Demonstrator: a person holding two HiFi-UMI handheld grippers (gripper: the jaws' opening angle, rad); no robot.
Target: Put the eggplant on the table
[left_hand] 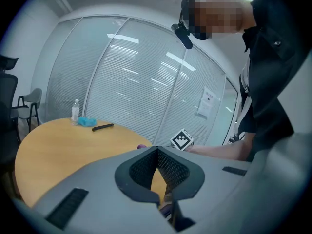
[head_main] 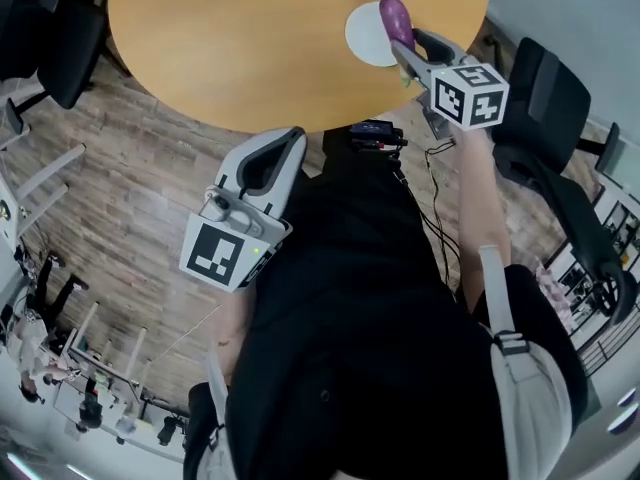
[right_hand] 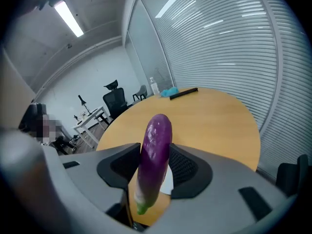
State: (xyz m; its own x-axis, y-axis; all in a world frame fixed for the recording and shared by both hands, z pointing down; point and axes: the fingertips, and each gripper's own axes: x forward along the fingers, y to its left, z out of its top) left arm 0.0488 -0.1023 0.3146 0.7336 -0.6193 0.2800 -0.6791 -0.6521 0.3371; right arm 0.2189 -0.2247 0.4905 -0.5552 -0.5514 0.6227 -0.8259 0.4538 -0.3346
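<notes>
right gripper (head_main: 405, 38) clamps eggplant (head_main: 396, 16) over white plate (head_main: 364, 36) at upper right; left gripper (left_hand: 157, 149) jaws together, empty.

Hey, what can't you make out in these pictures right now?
- Head view: eggplant, lower half covered by the right tongs.
- Right gripper view: white plate, mostly behind eggplant and tongs.
- Left gripper view: blue item beside the bottle, too small to name.

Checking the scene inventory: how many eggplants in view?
1. The eggplant is clamped in the right hand-held gripper, held over the white plate on the round table. No other shows, though one could lie out of frame.
</notes>
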